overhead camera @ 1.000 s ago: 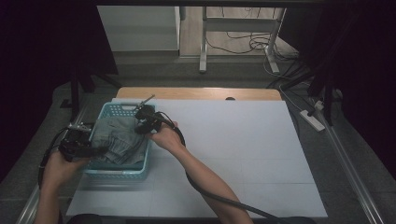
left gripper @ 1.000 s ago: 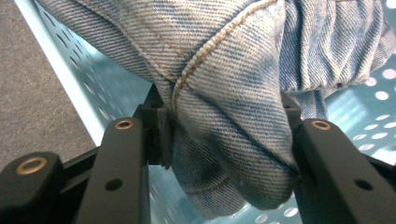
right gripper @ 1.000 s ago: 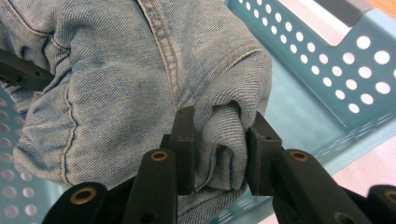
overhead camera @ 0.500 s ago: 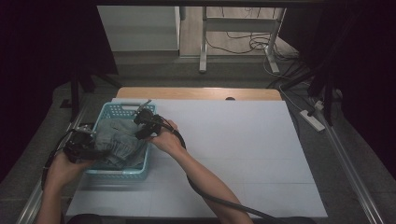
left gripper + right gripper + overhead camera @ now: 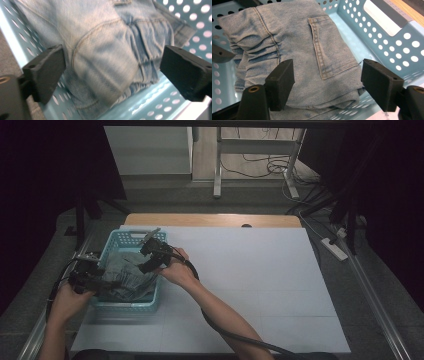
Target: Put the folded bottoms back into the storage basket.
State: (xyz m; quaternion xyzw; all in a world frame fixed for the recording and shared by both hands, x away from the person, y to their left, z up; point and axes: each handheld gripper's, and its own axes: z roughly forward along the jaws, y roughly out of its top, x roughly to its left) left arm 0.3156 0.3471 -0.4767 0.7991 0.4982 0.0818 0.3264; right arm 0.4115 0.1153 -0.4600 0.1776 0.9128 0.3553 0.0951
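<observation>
Both grippers, left gripper [image 5: 112, 72] and right gripper [image 5: 328, 83], have just let go of the jeans [image 5: 294, 50], jaws opening wide; withdrawing could snag denim and tip the basket [image 5: 131, 306].

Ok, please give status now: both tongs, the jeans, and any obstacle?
Left tongs and right tongs open, jaws just opened. Folded jeans released, lying in blue basket. Nothing in the way.

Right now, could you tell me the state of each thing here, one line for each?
Jeans: folded, lying inside the basket, held by neither gripper.
Basket: upright on the white table, holding the jeans.
Left gripper: jaws have just been opening, apart over the jeans.
Right gripper: jaws have just been opening, apart over the jeans.
</observation>
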